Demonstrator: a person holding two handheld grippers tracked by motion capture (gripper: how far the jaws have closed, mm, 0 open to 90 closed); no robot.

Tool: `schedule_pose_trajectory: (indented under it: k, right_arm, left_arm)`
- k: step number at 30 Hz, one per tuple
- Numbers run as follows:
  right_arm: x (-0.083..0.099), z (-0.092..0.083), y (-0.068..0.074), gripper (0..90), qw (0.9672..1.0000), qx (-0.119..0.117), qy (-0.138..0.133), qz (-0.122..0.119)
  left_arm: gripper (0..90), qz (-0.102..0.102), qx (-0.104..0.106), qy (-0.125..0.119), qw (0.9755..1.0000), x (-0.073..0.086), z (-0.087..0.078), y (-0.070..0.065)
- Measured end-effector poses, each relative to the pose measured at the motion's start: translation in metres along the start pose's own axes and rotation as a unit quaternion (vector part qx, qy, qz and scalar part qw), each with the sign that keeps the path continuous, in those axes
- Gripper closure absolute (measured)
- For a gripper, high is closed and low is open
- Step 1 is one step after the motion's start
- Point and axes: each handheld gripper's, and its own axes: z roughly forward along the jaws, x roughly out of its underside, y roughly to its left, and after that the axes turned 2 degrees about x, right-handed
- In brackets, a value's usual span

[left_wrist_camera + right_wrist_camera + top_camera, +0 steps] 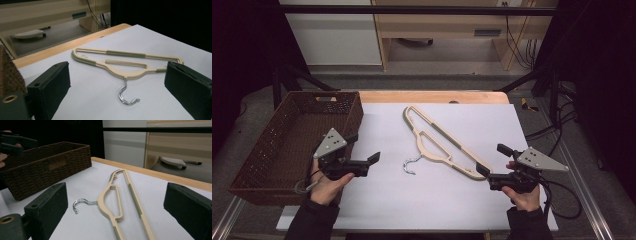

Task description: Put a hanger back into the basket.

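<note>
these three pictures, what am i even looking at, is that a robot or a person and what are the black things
It is a person, not a robot. Each hand holds a hand-held tool with two black jaws: the left gripper and the right gripper.

The high view comes from a fixed camera above the table. The other two come from cameras riding on the grippers, so the black blocks at their bottom corners are that gripper's own jaws.

On the white sheet lies a cream hanger with a metal hook. A brown woven basket sits at the left edge. Both grippers are open and hold nothing.
</note>
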Motion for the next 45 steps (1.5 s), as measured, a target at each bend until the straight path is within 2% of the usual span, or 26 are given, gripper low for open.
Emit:
schedule_pose_trajectory:
  k: [7, 8, 11, 17, 20, 26, 33, 38, 45]
  right_arm:
    - [0.003, 0.005, 0.000, 6.3, 1.0000, 0.003, 0.005, -0.006]
    - [0.004, 0.005, 0.000, 6.5, 1.0000, 0.004, 0.006, -0.006]
    - [0.005, 0.007, 0.000, 6.8, 0.9999, -0.002, 0.010, -0.008]
    - [0.007, 0.012, 0.002, 6.9, 0.9997, -0.005, 0.021, -0.008]
    - [0.008, 0.013, 0.001, 6.9, 0.9997, -0.004, 0.023, -0.009]
    - [0.009, 0.014, 0.001, 6.9, 0.9997, -0.004, 0.024, -0.007]
    - [0.011, 0.017, 0.002, 6.9, 0.9996, -0.005, 0.026, -0.009]
    - [0.012, 0.019, 0.001, 7.0, 0.9996, -0.005, 0.028, -0.008]
    - [0.013, 0.020, 0.000, 7.0, 0.9995, -0.004, 0.030, -0.006]
  left_arm:
    - [7.1, -0.002, 0.020, 0.024, 0.9995, 0.000, 0.033, -0.008]
    - [7.3, -0.002, 0.020, 0.024, 0.9995, 0.000, 0.033, -0.008]
    - [7.4, 0.000, 0.028, 0.044, 0.9986, 0.002, 0.051, -0.011]
    - [8.4, 0.001, 0.039, 0.065, 0.9971, 0.007, 0.074, -0.016]
    - [9.4, 0.000, 0.051, 0.077, 0.9957, 0.010, 0.085, -0.017]
    - [11.3, -0.006, 0.052, 0.079, 0.9955, 0.015, 0.103, -0.020]
    - [15.8, -0.003, 0.062, 0.097, 0.9933, 0.021, 0.121, -0.022]
    - [20.1, -0.004, 0.062, 0.104, 0.9926, 0.025, 0.132, -0.022]
    - [27.3, 0.008, 0.065, 0.134, 0.9888, 0.034, 0.155, -0.025]
